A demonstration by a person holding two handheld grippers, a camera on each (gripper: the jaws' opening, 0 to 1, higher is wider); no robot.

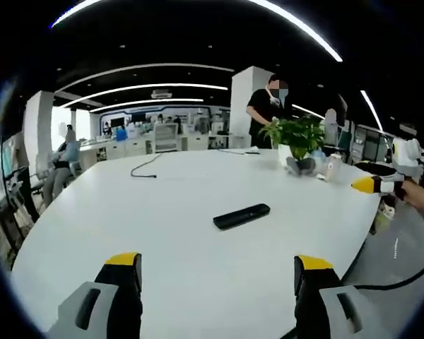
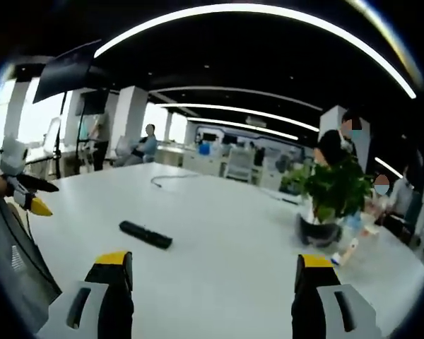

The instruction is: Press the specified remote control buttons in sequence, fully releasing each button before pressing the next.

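left gripper view: above table (image 1: 162, 212) edge, facing across | right gripper view: likewise | shared: remote (image 1: 241, 216), plant (image 1: 297, 138)

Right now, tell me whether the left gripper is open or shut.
Open: the left gripper's jaws stand wide apart, bare table between them, nothing held.

The long flat plastic remote control (image 1: 242, 215) is black. It lies on a big round white table (image 1: 177, 198). The gripper jaws are black with yellow tips. The leafy plant (image 2: 337, 187) is green in a dark pot.
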